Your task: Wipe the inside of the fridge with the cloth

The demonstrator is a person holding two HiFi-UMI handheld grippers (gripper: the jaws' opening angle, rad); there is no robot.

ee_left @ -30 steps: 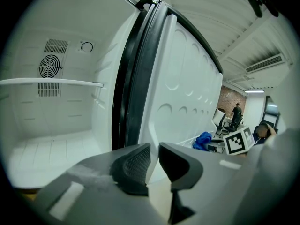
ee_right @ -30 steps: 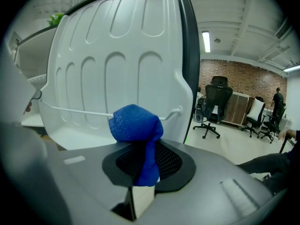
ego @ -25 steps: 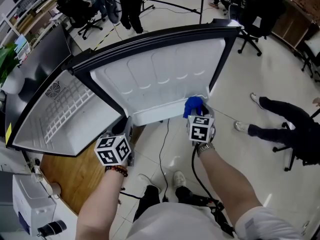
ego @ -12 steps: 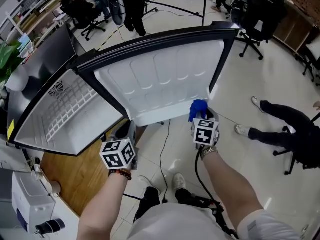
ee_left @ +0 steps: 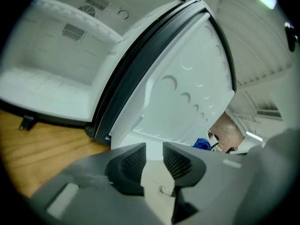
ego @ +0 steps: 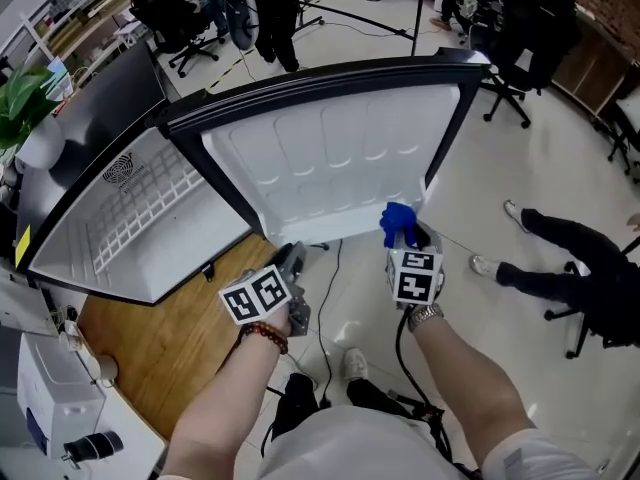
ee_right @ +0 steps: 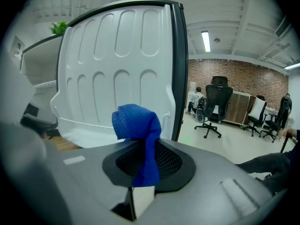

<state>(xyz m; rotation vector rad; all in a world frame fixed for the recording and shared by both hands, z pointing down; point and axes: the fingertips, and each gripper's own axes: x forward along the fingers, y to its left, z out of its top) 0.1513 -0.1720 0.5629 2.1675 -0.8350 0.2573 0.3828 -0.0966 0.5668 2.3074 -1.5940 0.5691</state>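
Observation:
The fridge stands with its door [ego: 330, 158] swung wide, the white moulded inner liner facing me and the white cavity with a wire shelf [ego: 130, 218] at left. My right gripper [ego: 405, 230] is shut on a blue cloth [ego: 397, 218] right by the door's lower right corner; in the right gripper view the cloth [ee_right: 138, 125] bunches above the jaws before the liner [ee_right: 117, 60]. My left gripper [ego: 293, 260] hovers just below the door's bottom edge, its jaws opening with nothing between them [ee_left: 154, 149]. The door [ee_left: 178, 97] fills the left gripper view.
A wooden floor panel [ego: 170, 338] lies under the fridge, with a black cable [ego: 325, 308] on the tiles. A person's legs in black [ego: 570, 258] stretch out at right. Office chairs [ego: 525, 28] and people stand behind; a white device [ego: 50, 408] sits lower left.
My left gripper has drawn right, away from the door's lower left corner, and its jaws have parted. The right gripper keeps the cloth at the door's bottom edge.

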